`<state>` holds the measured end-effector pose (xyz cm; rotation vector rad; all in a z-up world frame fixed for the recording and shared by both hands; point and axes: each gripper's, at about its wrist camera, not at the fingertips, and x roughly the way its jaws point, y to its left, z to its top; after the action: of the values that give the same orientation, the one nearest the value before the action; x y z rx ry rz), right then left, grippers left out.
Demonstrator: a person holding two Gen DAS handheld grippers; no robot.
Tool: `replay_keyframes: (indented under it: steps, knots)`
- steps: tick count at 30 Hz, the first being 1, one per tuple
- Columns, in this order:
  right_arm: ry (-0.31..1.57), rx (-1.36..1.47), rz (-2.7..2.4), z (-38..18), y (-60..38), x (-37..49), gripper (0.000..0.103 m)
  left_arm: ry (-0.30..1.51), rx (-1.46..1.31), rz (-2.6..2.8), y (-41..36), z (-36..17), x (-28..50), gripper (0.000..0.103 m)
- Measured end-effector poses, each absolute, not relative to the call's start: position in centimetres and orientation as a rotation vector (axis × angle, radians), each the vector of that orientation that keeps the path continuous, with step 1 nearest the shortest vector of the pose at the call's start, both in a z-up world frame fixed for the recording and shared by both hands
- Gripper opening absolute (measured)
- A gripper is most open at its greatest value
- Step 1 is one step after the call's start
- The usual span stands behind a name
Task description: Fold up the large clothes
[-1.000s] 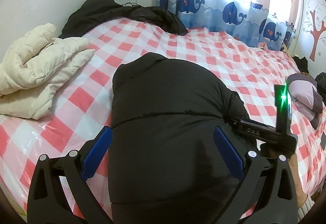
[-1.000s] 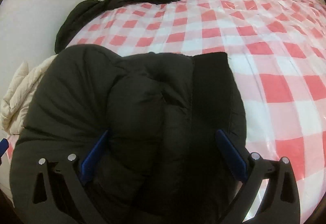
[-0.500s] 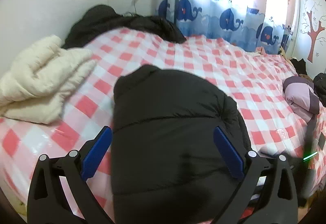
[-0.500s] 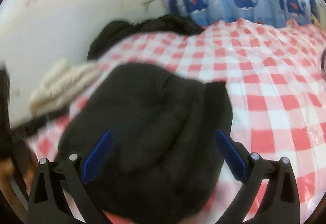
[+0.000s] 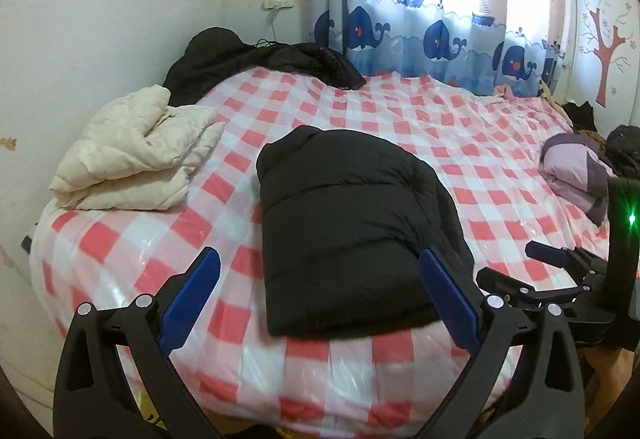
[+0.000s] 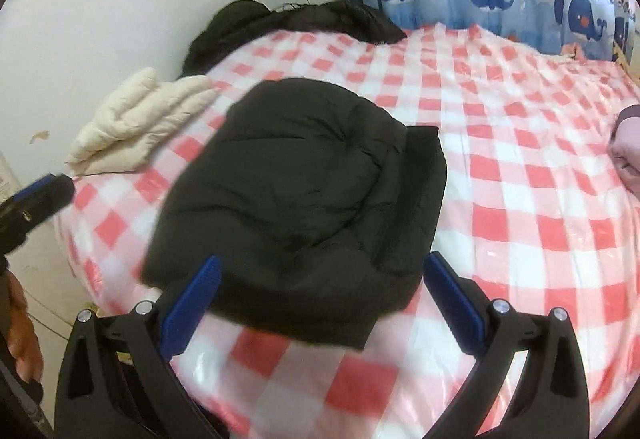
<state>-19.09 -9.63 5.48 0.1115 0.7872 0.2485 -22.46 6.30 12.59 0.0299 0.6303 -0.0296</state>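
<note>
A black puffer jacket [image 5: 344,223] lies folded into a compact block near the front edge of the red-and-white checked bed [image 5: 500,143]; it also shows in the right wrist view [image 6: 296,199]. My left gripper [image 5: 320,295] is open and empty, held back above the bed's front edge, in front of the jacket. My right gripper [image 6: 320,299] is open and empty, also pulled back from the jacket's near edge. The right gripper shows at the right of the left wrist view [image 5: 560,271]. A tip of the left gripper shows at the left edge of the right wrist view [image 6: 40,195].
A folded cream jacket [image 5: 136,151] lies at the bed's left side. A black garment heap [image 5: 256,59] sits at the far corner by the wall. A folded purple garment [image 5: 576,171] lies at the right edge. Whale-print curtains [image 5: 440,35] hang behind.
Both grippers have pulled back and up from the folded black jacket, which stays lying on the bed. More of the bed's front edge is in view.
</note>
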Motion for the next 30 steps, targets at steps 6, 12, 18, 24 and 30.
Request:
replay_keyframes:
  steps: [6,12,18,24,30]
  knots:
    - [0.804,0.095,0.226,6.9,-8.5,-22.7,0.097,0.635,0.020,-0.027,6.9,13.2,-25.5,0.095]
    - [0.796,0.048,0.223,8.0,-7.2,-25.2,0.097,0.663,-0.015,-0.015,8.0,12.8,-27.0,0.095]
    - [0.794,0.034,0.214,8.4,-7.0,-26.2,0.097,0.699,-0.020,-0.009,8.2,11.8,-27.3,0.095]
    - [0.854,0.051,0.199,7.7,-6.7,-25.9,0.097,0.738,-0.005,-0.014,7.9,10.9,-27.4,0.095]
    - [0.869,0.024,0.201,7.7,-5.7,-26.2,0.097,0.775,-0.003,-0.020,8.3,10.4,-27.3,0.095]
